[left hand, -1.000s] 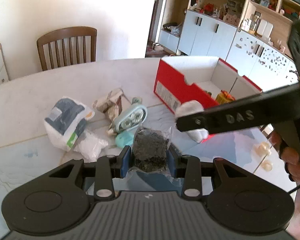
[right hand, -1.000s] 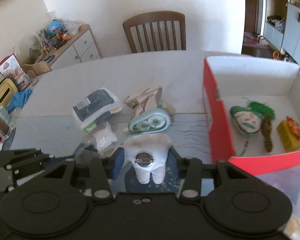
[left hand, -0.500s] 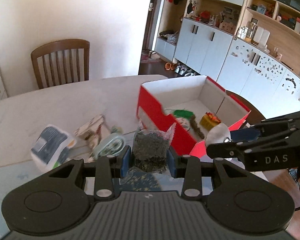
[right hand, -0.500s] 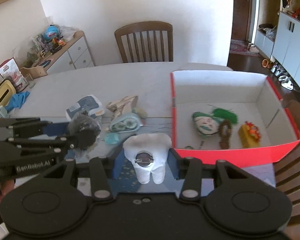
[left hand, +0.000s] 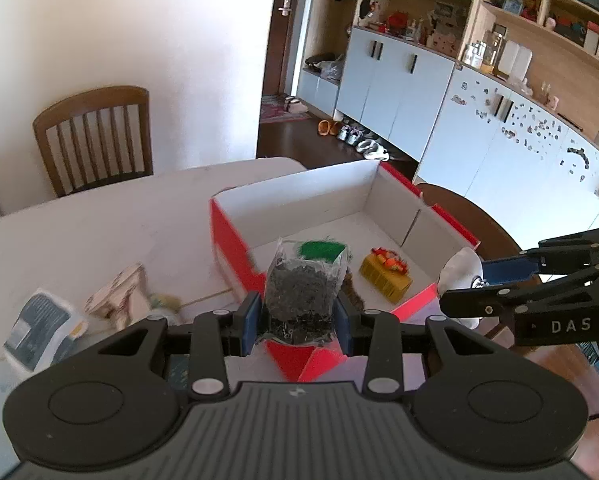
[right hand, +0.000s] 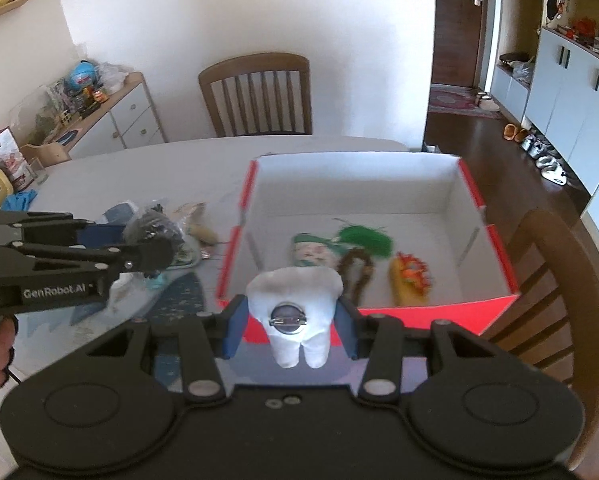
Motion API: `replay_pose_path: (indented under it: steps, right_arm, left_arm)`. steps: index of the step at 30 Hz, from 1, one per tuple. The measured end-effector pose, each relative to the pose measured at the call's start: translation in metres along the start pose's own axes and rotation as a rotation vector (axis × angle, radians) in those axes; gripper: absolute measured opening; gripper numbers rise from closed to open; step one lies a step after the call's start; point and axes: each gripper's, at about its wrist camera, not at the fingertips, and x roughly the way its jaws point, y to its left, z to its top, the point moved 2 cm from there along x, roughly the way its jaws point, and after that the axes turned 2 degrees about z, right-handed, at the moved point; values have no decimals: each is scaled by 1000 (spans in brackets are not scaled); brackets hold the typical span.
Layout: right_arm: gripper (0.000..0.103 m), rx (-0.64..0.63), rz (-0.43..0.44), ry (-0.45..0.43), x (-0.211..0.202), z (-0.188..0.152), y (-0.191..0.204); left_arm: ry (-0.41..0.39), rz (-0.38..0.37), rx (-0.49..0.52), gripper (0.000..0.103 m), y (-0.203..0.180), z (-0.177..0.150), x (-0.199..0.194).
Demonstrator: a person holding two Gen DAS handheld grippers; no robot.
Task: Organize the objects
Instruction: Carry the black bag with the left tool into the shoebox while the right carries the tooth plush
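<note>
My left gripper (left hand: 297, 320) is shut on a clear packet of dark dried leaves (left hand: 301, 294), held above the near left corner of the red box (left hand: 229, 240). My right gripper (right hand: 293, 326) is shut on a white tooth-shaped plush with a metal pin (right hand: 293, 308), just over the box's near red wall (right hand: 439, 312). Inside the box lie a green-tasselled ornament (right hand: 363, 236), a round painted face charm (right hand: 313, 252) and a yellow packet (right hand: 409, 280). The right gripper (left hand: 465, 284) also shows at the right of the left wrist view, the left gripper (right hand: 151, 240) at the left of the right wrist view.
On the white table (left hand: 99, 224) left of the box lie a blue-and-white pouch (left hand: 39, 328) and a beige wrapped item (left hand: 123, 296). Wooden chairs stand at the far side (right hand: 259, 96) and by the box's right side (right hand: 547, 280). A cluttered sideboard (right hand: 99, 112) is far left.
Both grippers have risen and swung right from the pile of loose items to the red box, each keeping its hold. The box now fills the middle of both views.
</note>
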Motion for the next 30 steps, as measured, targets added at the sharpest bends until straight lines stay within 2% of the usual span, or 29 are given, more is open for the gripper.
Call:
replay_pose_path:
  steps: [13,23,30]
  right_arm:
    - [46,-34,-14,12,11,19,-66]
    - [46,-68,-13,71,56,30,-86]
    - [46,-98,-10,139,94,27,-87]
  left_arm:
    - [58,27,12,37,-46,40,57]
    - [99,112,30,37,-54,63,115]
    - [170,154,28,37,-48,71,167]
